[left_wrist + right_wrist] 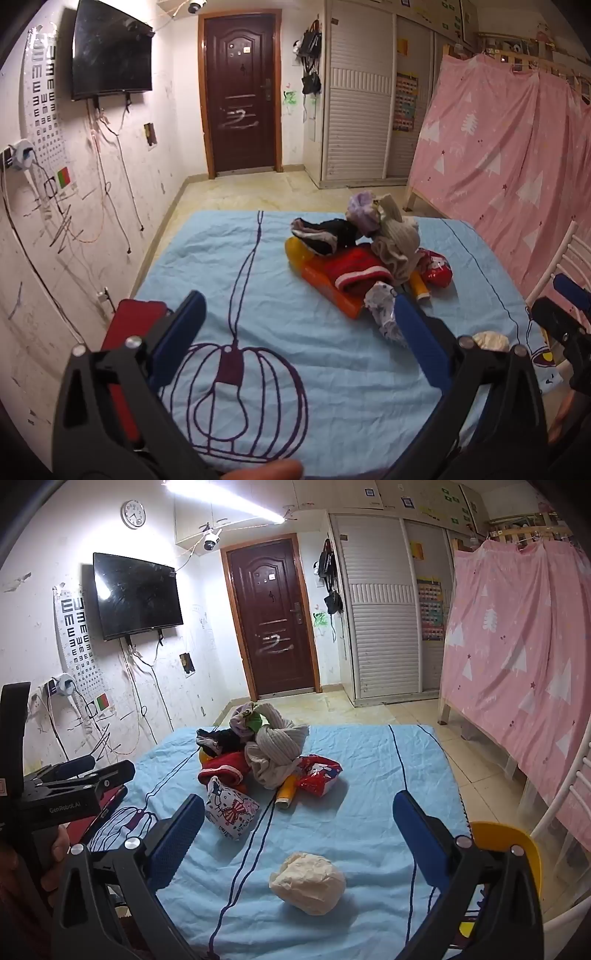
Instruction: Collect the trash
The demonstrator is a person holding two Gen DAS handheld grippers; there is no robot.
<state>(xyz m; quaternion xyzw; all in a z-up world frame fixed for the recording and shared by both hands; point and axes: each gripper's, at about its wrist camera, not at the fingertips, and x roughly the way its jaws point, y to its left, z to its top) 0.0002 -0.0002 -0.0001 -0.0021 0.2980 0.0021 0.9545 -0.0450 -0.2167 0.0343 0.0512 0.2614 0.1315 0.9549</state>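
Observation:
On the blue cloth lies a cream crumpled paper ball, just ahead of my right gripper and between the lines of its wide-open blue fingers, untouched. Further back sit a cartoon-print packet, a red foil wrapper and a yellow tube beside a heap of clothes. My left gripper is open and empty over the lantern drawing. Its right finger stands close to the patterned packet. The paper ball shows at its right, near the right gripper.
An orange bottle lies under the clothes. A red object stands at the cloth's left edge, a yellow rounded one at its right, by a white chair. A pink curtain hangs to the right. The left gripper is at the left.

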